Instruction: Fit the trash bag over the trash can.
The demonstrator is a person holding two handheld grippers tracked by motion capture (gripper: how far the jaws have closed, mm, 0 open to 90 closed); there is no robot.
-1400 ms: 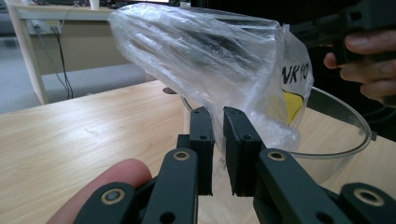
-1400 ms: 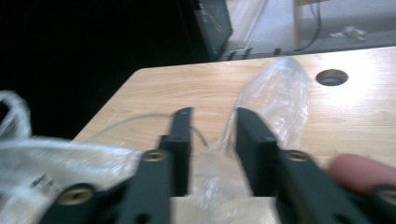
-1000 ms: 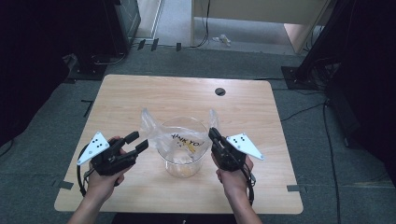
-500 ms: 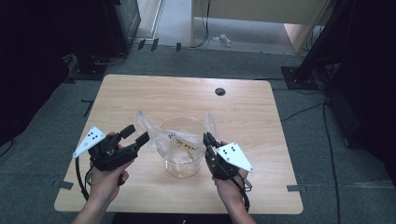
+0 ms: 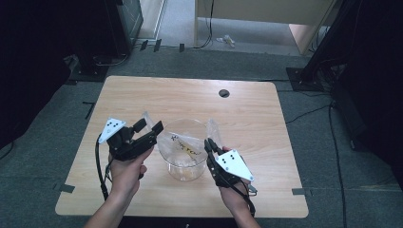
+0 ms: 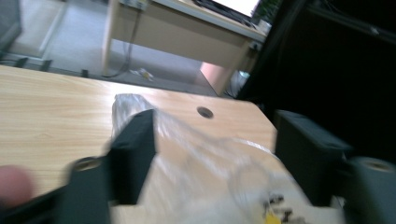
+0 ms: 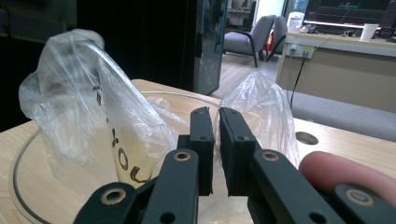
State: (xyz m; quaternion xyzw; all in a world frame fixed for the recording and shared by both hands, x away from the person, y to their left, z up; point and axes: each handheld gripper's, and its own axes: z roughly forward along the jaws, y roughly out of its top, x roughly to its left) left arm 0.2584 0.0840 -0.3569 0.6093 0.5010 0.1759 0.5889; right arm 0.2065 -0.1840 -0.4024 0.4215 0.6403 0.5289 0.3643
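A clear glass bowl [image 5: 183, 168] stands near the table's front edge, with a thin plastic bag [image 5: 184, 145] printed in black and yellow lying in it. My right gripper [image 5: 209, 143] is at the bowl's right rim, shut on the bag's right flap [image 7: 261, 107], and its jaws [image 7: 217, 140] are nearly together. My left gripper [image 5: 148, 129] is at the bowl's left side. Its jaws have just been closing and still stand apart. Blurred bag plastic [image 6: 201, 154] lies between them without being pinched, and the left flap [image 6: 128, 102] pokes up behind one jaw.
The wooden table [image 5: 266, 118] has a round cable hole [image 5: 224, 93] near its far edge. Beyond it are a light desk [image 5: 256, 14], floor cables and dark equipment stands at left and right. Open tabletop lies behind the bowl.
My left gripper has moved up and right toward the bowl's left rim, with its jaws now around the bag's left flap. The right gripper has barely shifted and keeps its hold.
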